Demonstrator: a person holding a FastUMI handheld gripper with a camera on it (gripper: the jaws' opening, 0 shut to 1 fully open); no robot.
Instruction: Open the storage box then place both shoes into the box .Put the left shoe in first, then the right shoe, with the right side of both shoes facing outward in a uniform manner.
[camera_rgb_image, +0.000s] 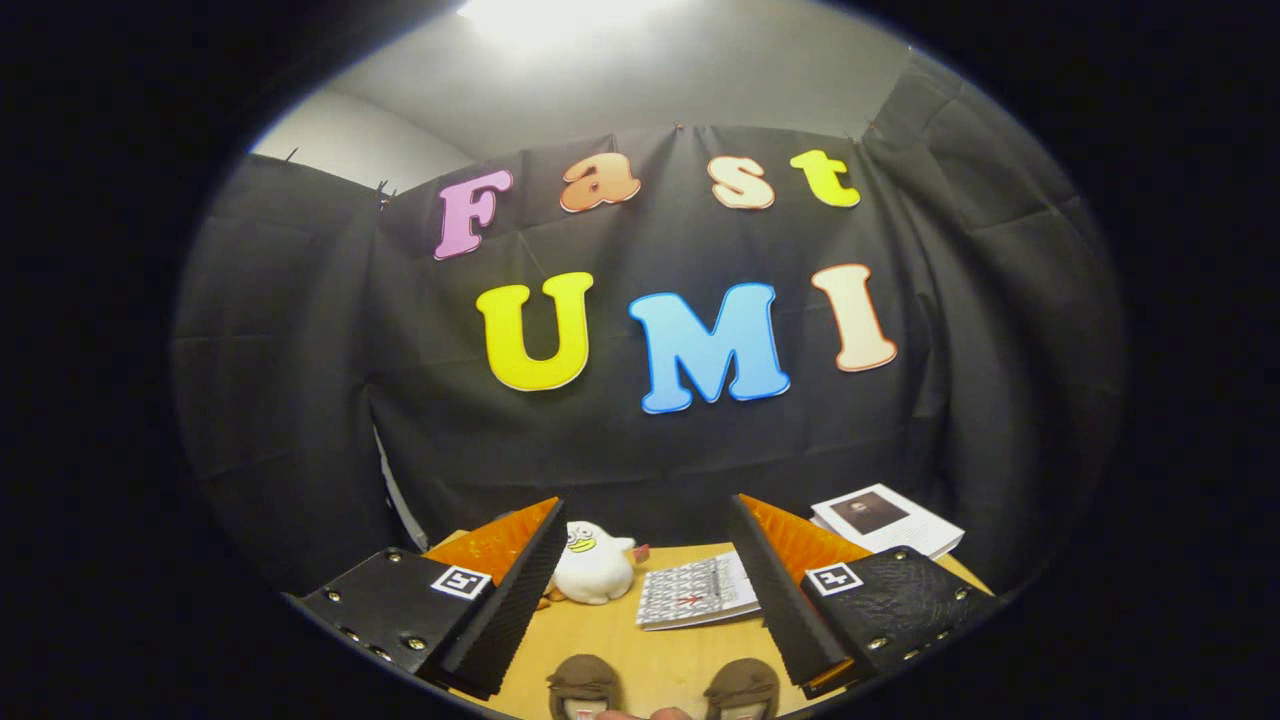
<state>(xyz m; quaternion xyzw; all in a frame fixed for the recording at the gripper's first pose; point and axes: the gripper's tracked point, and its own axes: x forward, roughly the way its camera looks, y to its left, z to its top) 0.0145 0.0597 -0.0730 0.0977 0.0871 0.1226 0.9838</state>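
My claw (645, 590) gapes wide over the table (650, 655), gripping nothing. The two brown shoes (585, 685) sit side by side just below my fingers (toes toward me, I judge); the plush duck (592, 563) lies beyond them.

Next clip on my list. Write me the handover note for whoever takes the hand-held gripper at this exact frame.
Hand-held gripper: open, holding nothing, raised over the wooden table.
Shoes: two brown shoe tops, one near the left finger, the other near the right finger, between and below the fingers, on the table.
Beyond the fingers: white duck toy, patterned booklet, white book.
Done: nothing evident.
Left: find and open the storage box, left shoe in, then right.
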